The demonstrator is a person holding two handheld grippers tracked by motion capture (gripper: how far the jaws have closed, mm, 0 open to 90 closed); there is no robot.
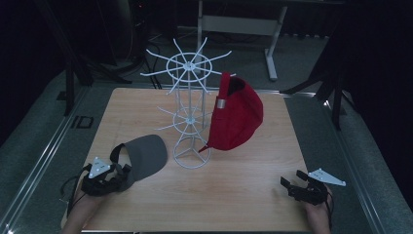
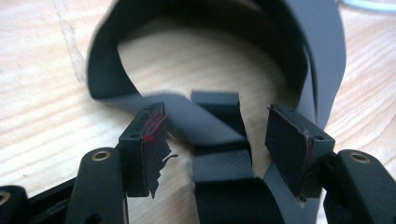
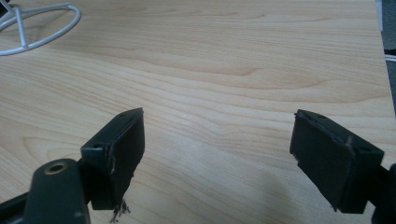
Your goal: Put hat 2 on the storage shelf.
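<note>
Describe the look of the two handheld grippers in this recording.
Both are black. The left gripper and right gripper each carry a grey three-cornered plate on top, with a dark cable trailing near the left one. Their fingers are flat black blocks with frayed pads; the left gripper's show red threads.

Black grippers, grey three-cornered plates, brass-ringed screw holes, frayed fingers [image 2: 149, 154]
</note>
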